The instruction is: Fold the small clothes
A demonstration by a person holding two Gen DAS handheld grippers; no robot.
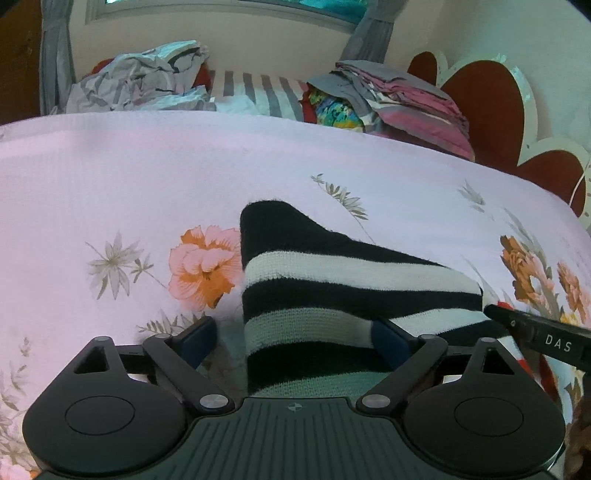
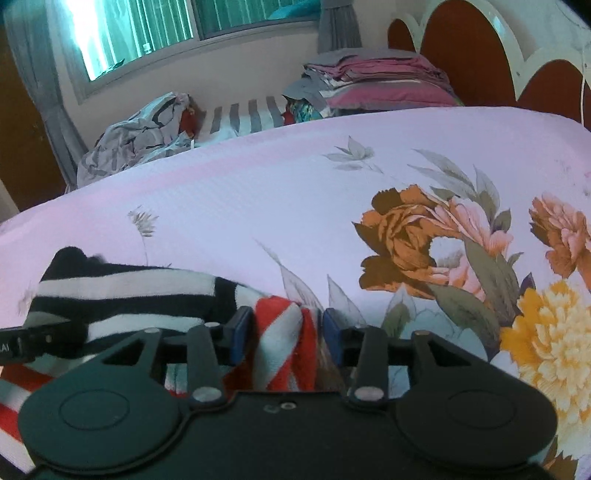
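Nearest the left wrist camera sits the black, ribbed body of the left gripper (image 1: 295, 338), its two blue-padded fingers (image 1: 197, 338) spread wide. The black-and-white striped knitted garment (image 1: 332, 280) lies between them on the bed; its lower edge runs under the gripper body. The right-hand pad is at the cloth's edge, the left-hand pad stands apart from it over the sheet, so nothing is gripped. The garment's black end rises in a soft peak toward the middle of the bed.

In the right wrist view the right gripper (image 2: 286, 328) has its blue pads (image 2: 240, 332) at a moderate gap. A bunched fold of red-and-white striped knit cloth (image 2: 284, 339) stands between them; whether the pads press on it cannot be told. This red part touches the black-and-white stripes at its left and more red and white stripes run out at the lower left corner. Each gripper's dark finger reaches into the edge of the other's view, beside the cloth.

The garment rests on a pale pink bedspread printed with orange, pink and yellow flowers (image 2: 258, 192). At the far edge of the bed lie a crumpled grey-and-white heap of fabric (image 1: 140, 81), a grey-striped white pillow (image 1: 251, 92) and a stack of folded pink and grey linens (image 1: 399, 96). Behind these stand a scalloped dark-red headboard with white trim (image 2: 461, 51), a window (image 2: 147, 33) and grey curtains (image 1: 55, 55).
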